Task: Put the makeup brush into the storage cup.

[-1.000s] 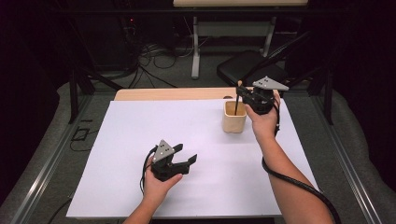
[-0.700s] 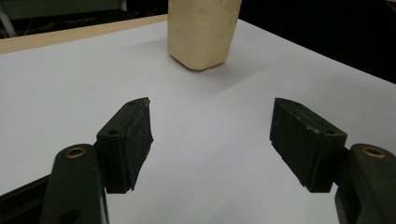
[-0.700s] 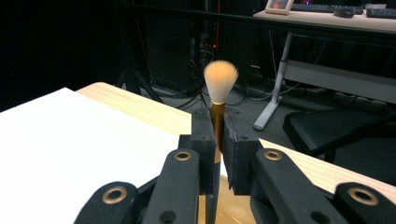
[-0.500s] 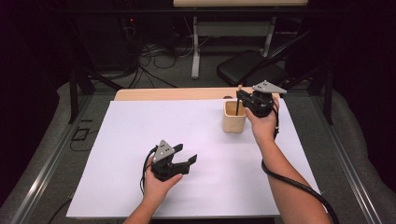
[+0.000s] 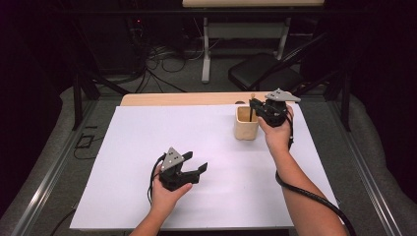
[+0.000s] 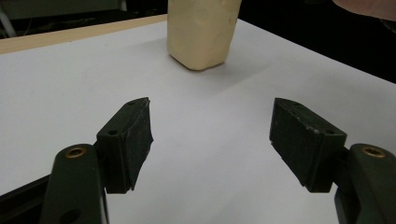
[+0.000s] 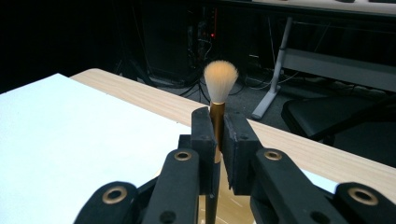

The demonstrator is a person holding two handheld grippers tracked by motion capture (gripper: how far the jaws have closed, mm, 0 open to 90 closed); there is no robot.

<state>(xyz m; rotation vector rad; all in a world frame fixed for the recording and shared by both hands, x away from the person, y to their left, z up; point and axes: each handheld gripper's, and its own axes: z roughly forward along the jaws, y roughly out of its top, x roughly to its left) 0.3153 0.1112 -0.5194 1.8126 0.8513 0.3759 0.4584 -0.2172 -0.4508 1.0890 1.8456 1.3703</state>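
Brush (image 7: 219,93), soft pale bristles up, stands clamped by its gold handle in the right tool (image 5: 256,109), directly over the tan holder cup (image 5: 246,124) near the worktop's (image 5: 147,137) far edge. Left tool (image 5: 194,169) hovers low over the white sheet, jaws wide apart, well apart from the cup.

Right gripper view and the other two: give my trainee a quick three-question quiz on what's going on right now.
1. True or false: the left claw grips the brush.
2. Which way does the brush's bristle end point? A) up B) down into the cup C) sideways
3. Fill in: the left claw's jaws are ____, over the white sheet.

Key: 1 false, the right claw is shut on the handle, above the cup. 2 A. 3 open.
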